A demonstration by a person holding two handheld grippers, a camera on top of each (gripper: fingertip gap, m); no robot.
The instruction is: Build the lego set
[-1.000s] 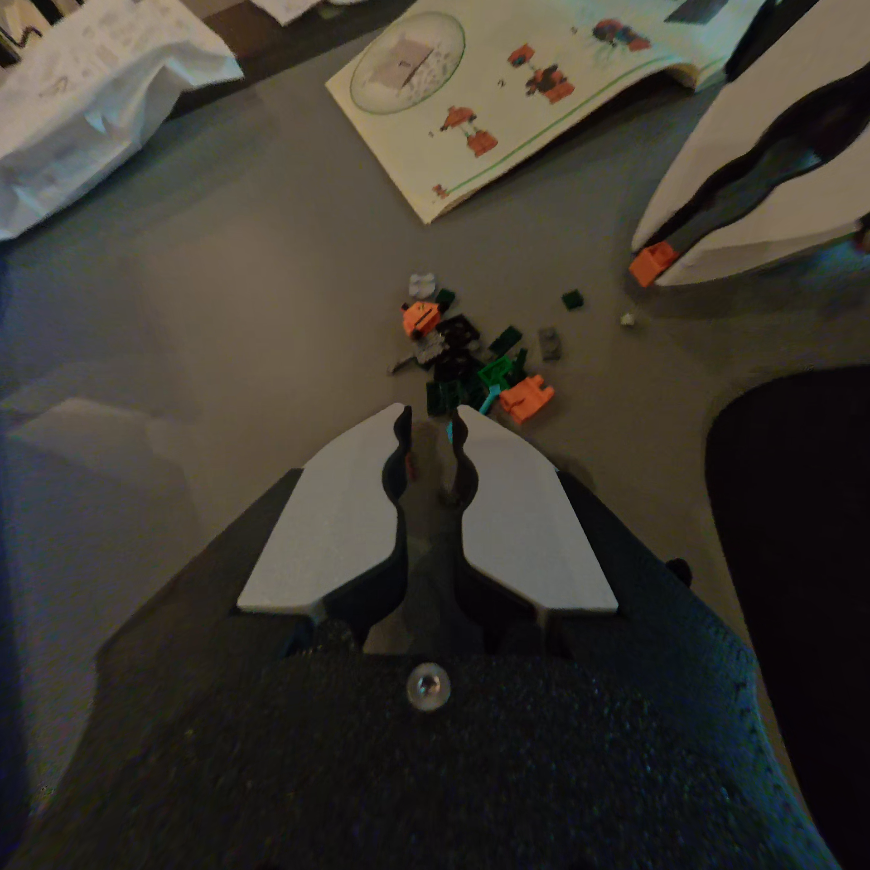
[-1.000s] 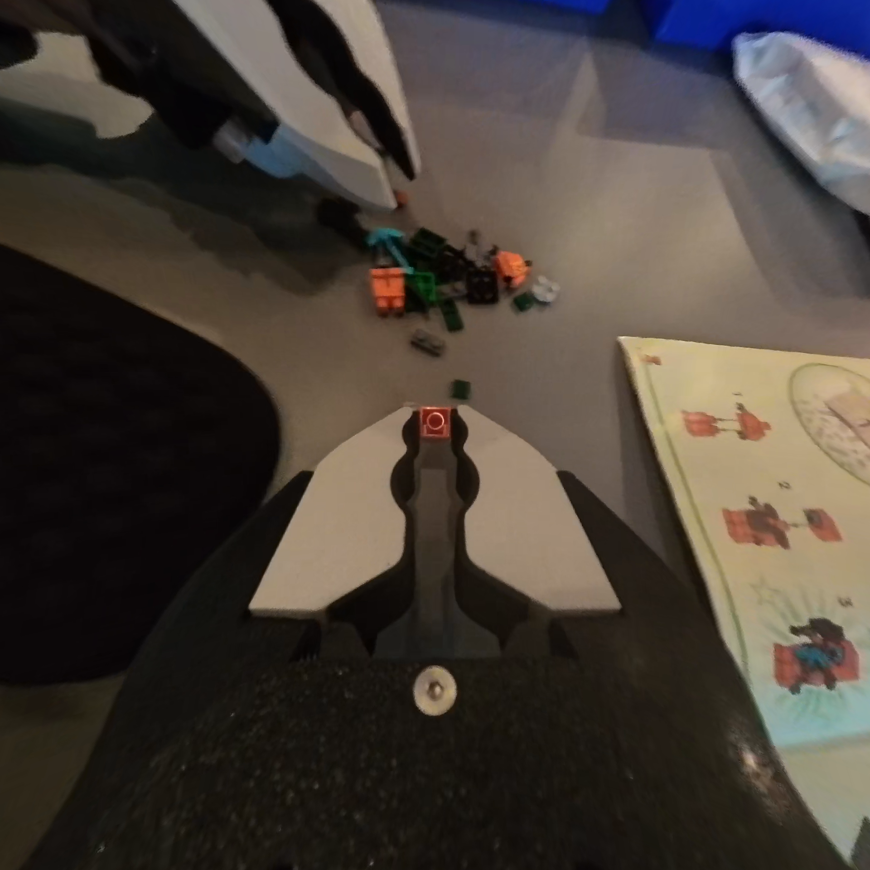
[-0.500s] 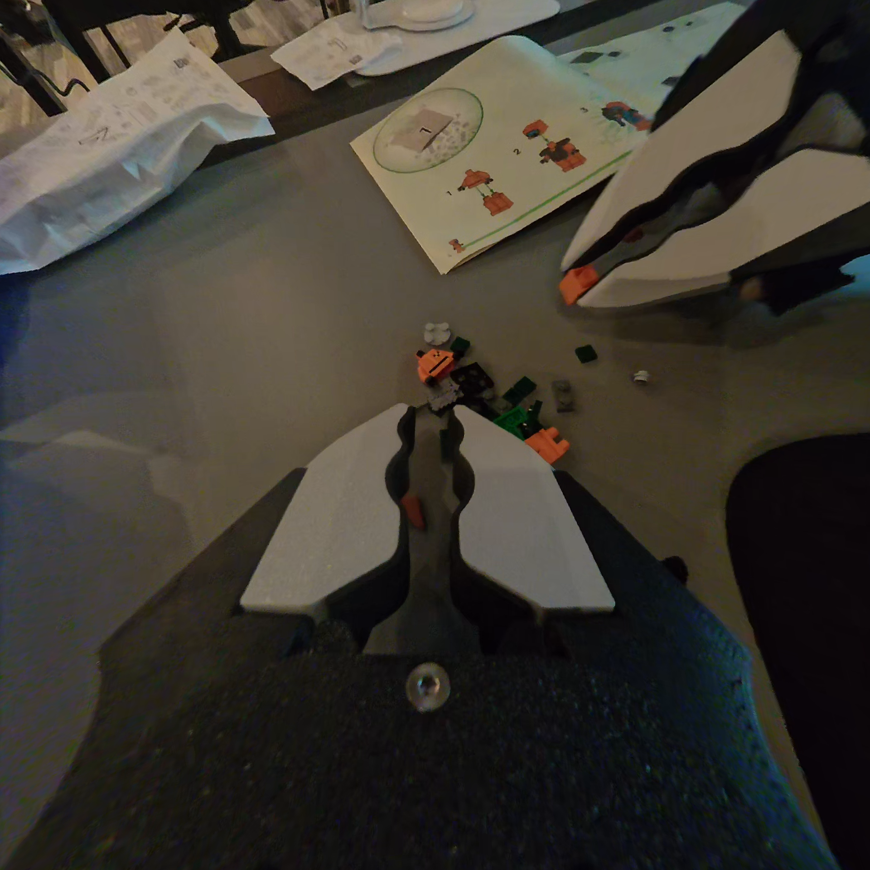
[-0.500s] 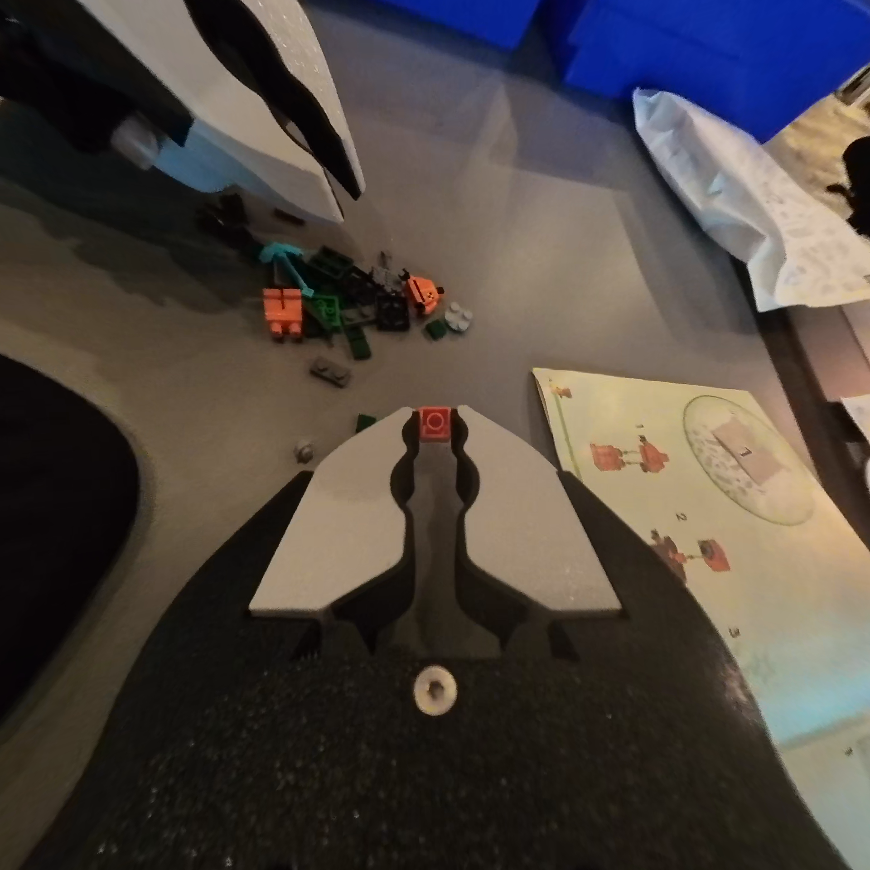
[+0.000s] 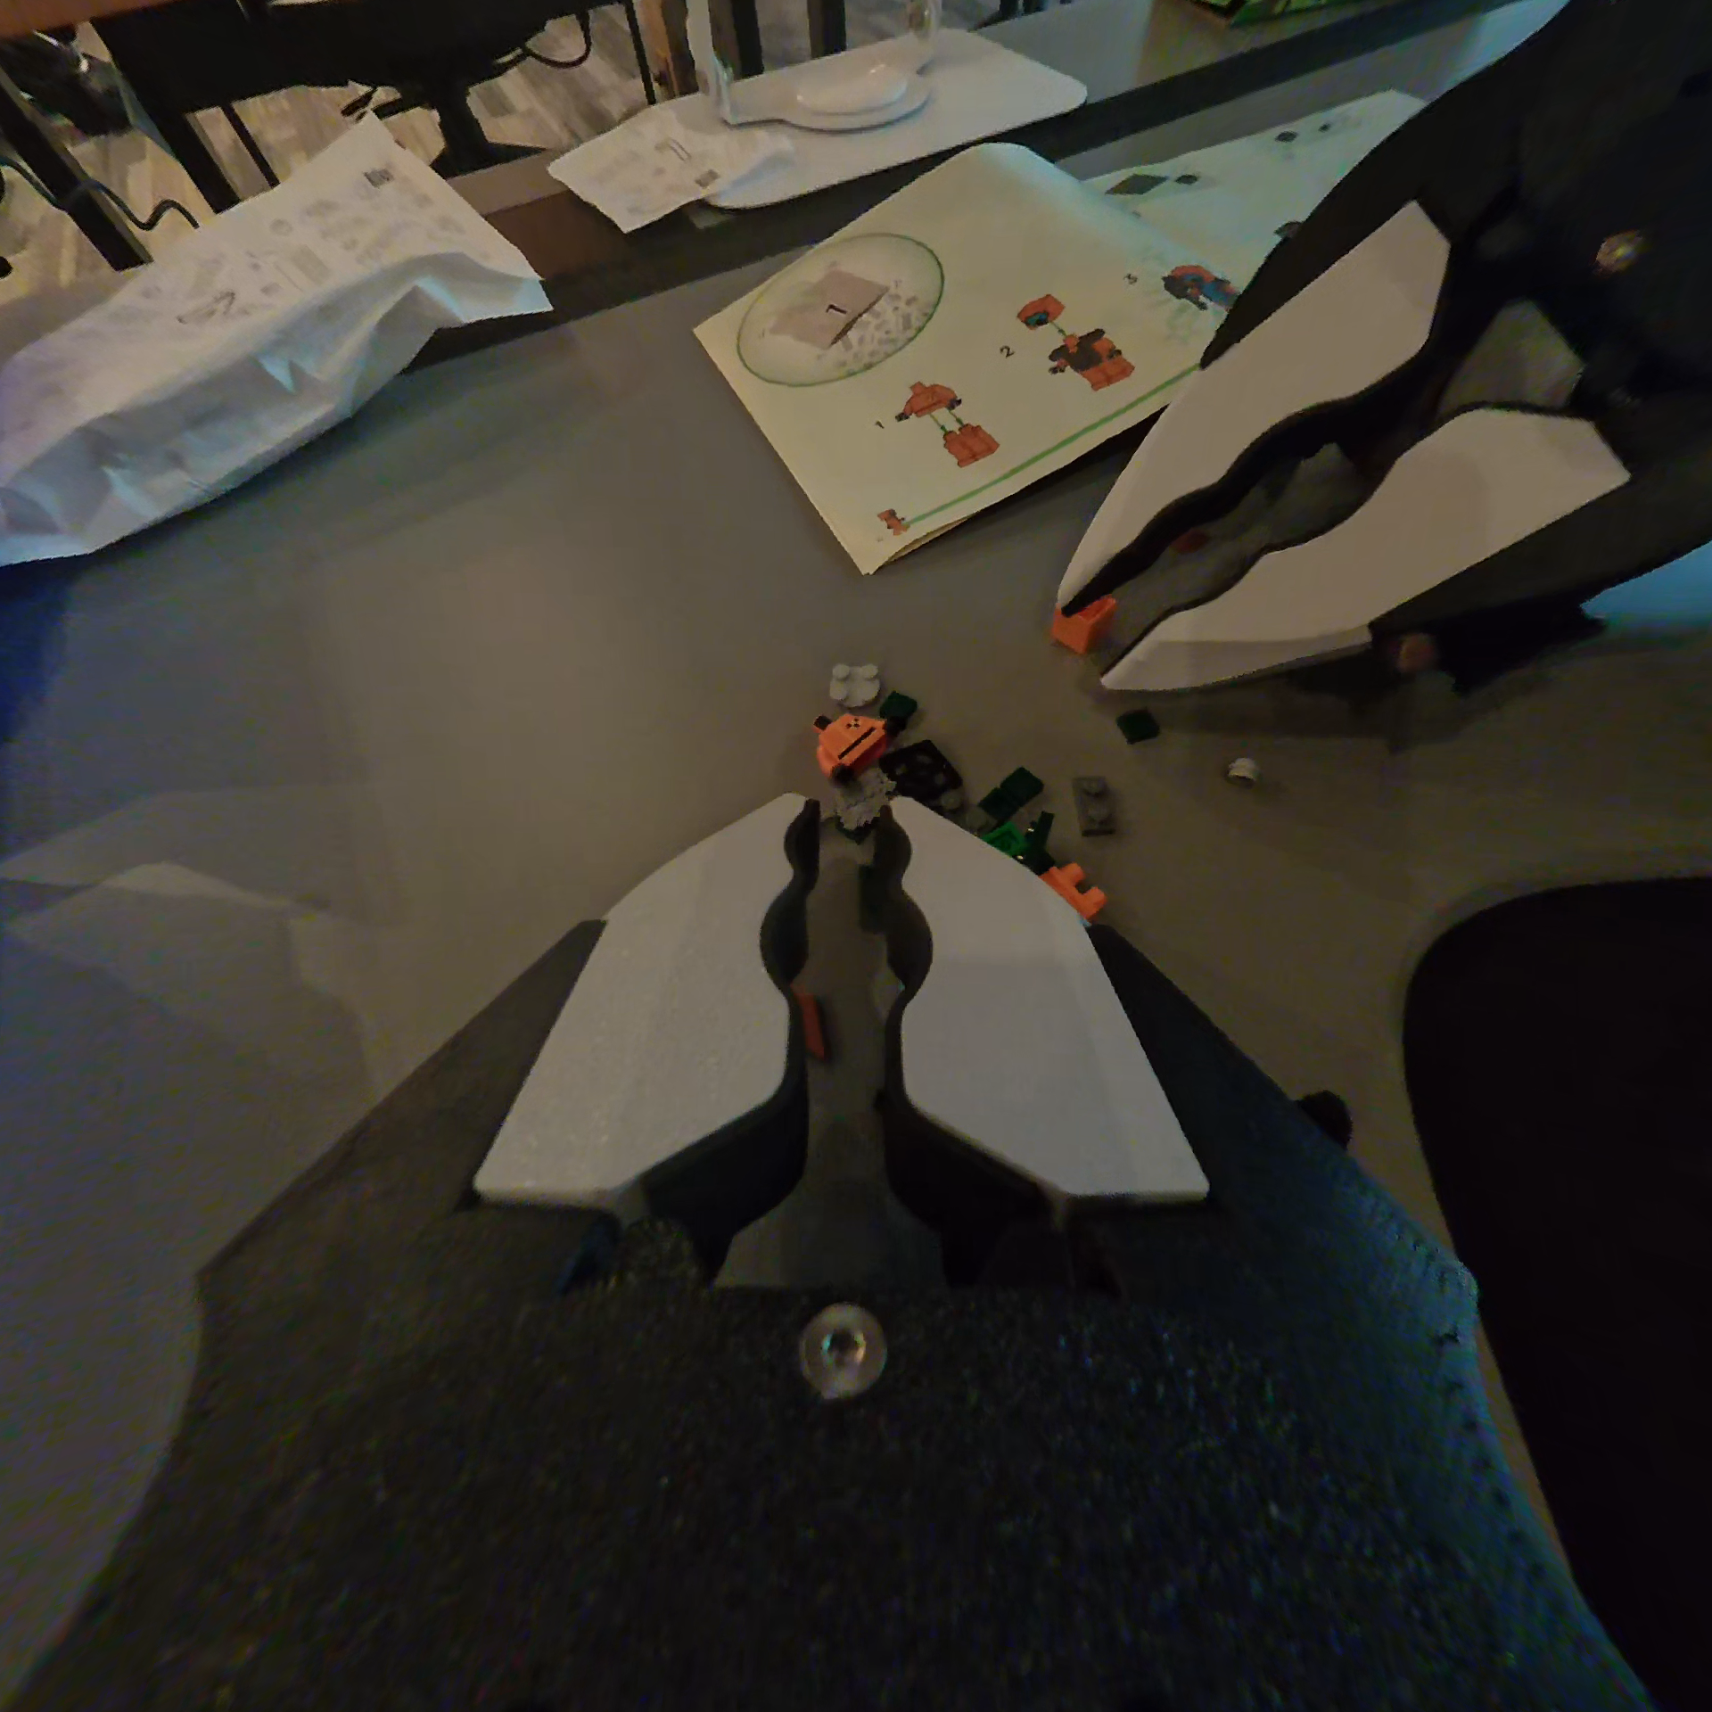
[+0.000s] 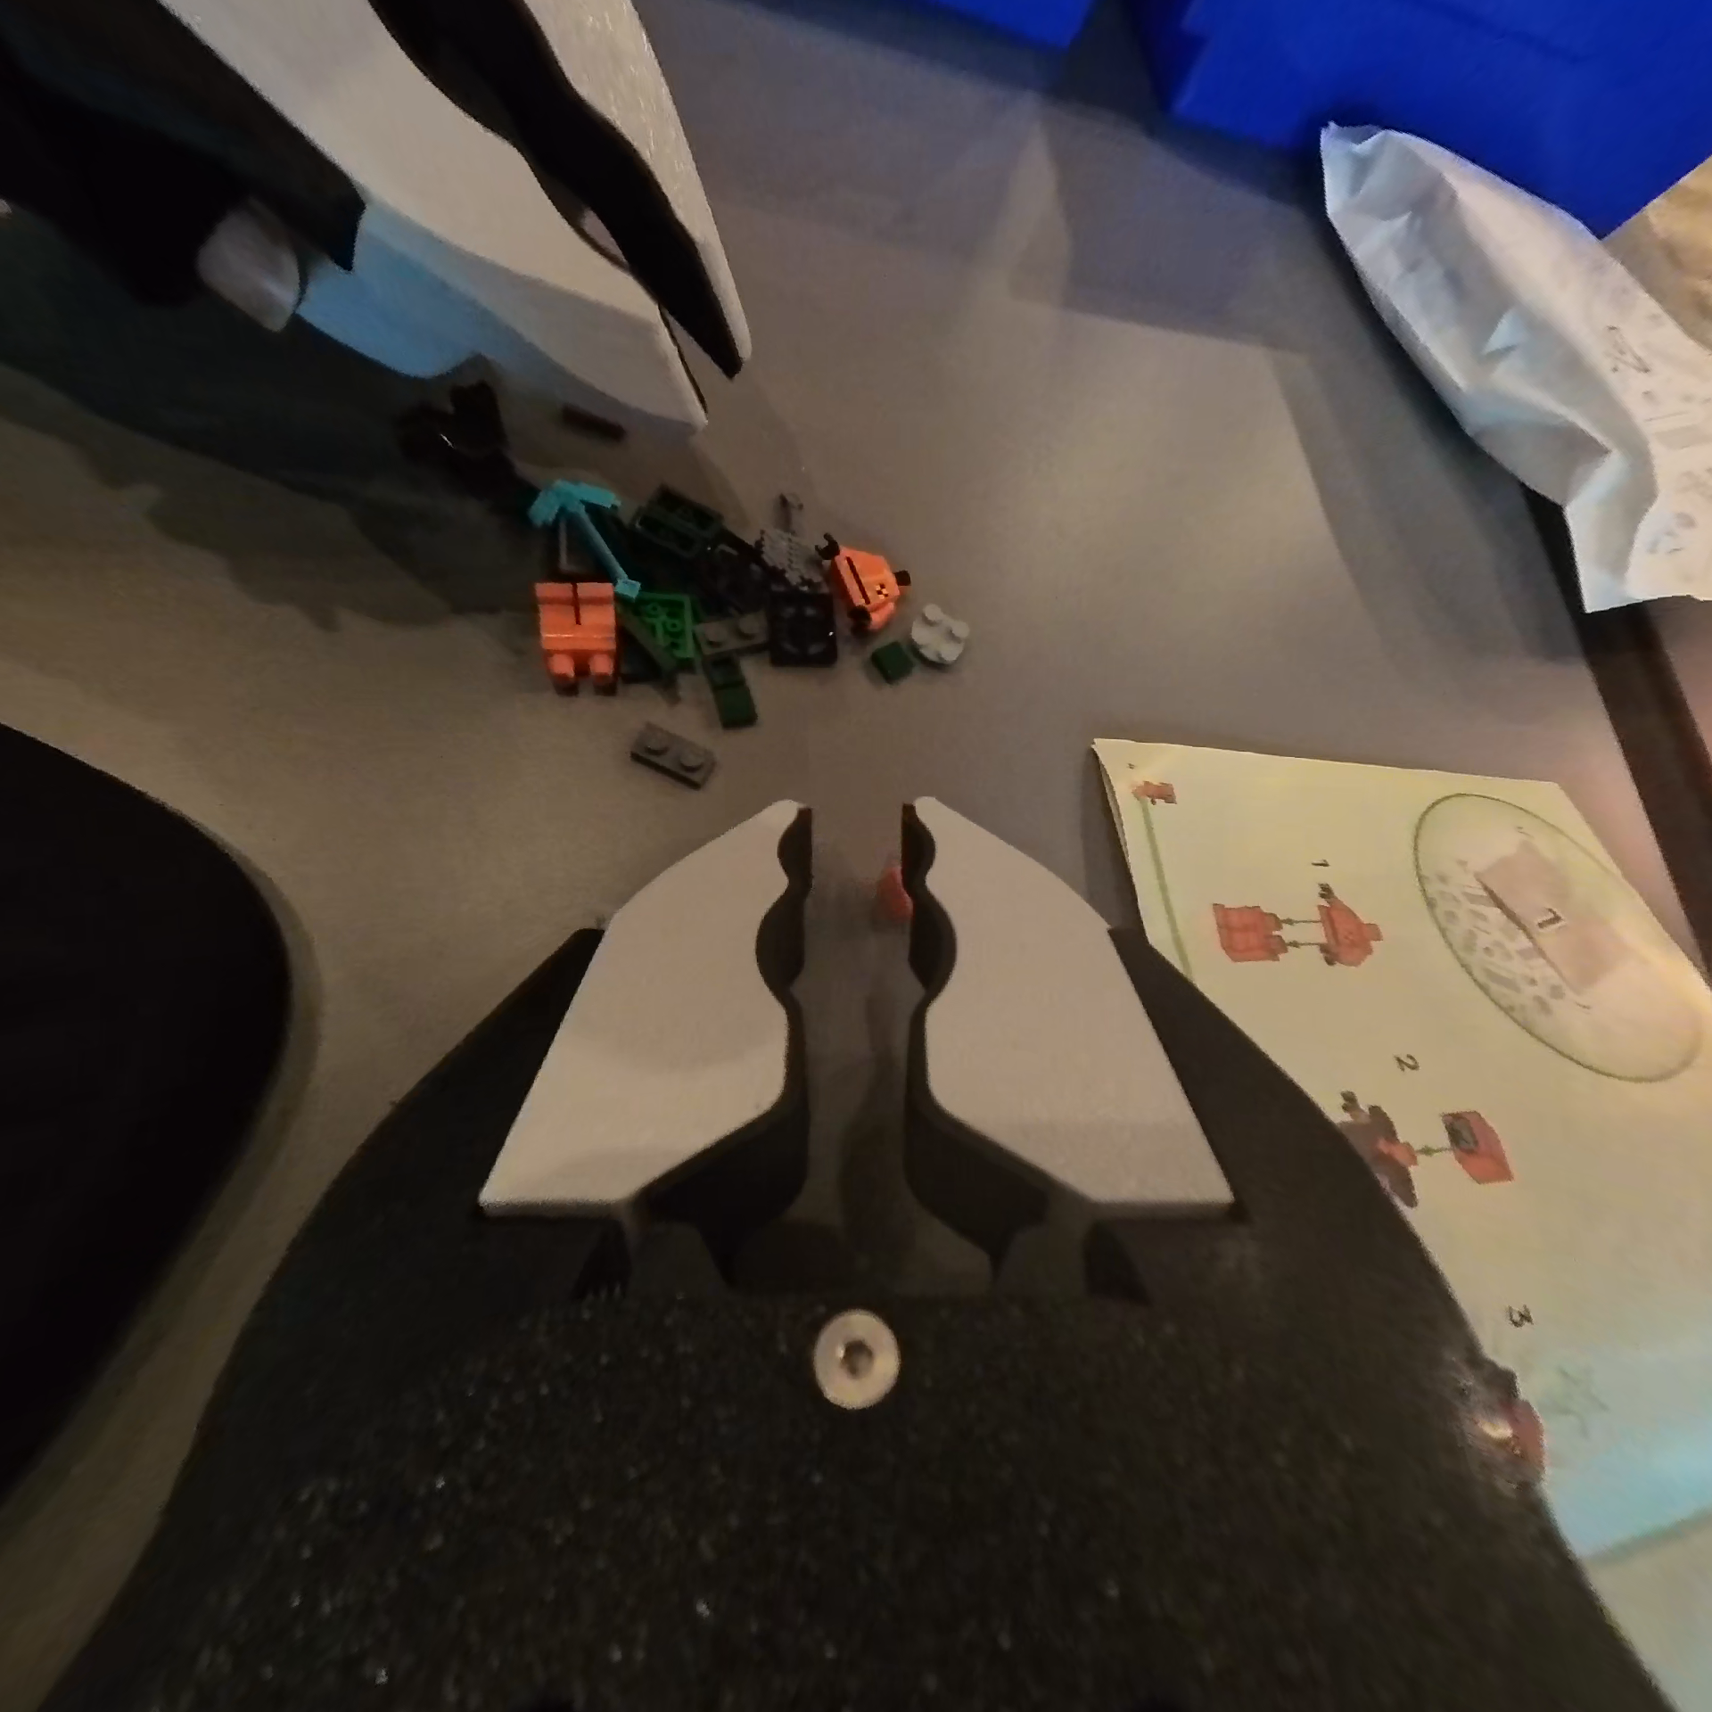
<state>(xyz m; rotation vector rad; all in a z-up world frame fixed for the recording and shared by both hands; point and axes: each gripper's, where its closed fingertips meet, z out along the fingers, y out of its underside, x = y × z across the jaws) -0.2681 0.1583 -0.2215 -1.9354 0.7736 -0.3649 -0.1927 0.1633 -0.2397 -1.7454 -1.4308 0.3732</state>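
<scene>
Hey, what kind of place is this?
Probably an office or lab workspace: a grey desk with an open instruction booklet and loose bricks, blue bins behind, chair legs and cables beyond.

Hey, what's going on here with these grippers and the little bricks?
A person is building a Lego set with two handheld grippers. The right gripper stands open, a small orange piece against one finger. The left gripper is open at the pile of loose pieces on the grey table, beside the open instruction booklet.
</scene>
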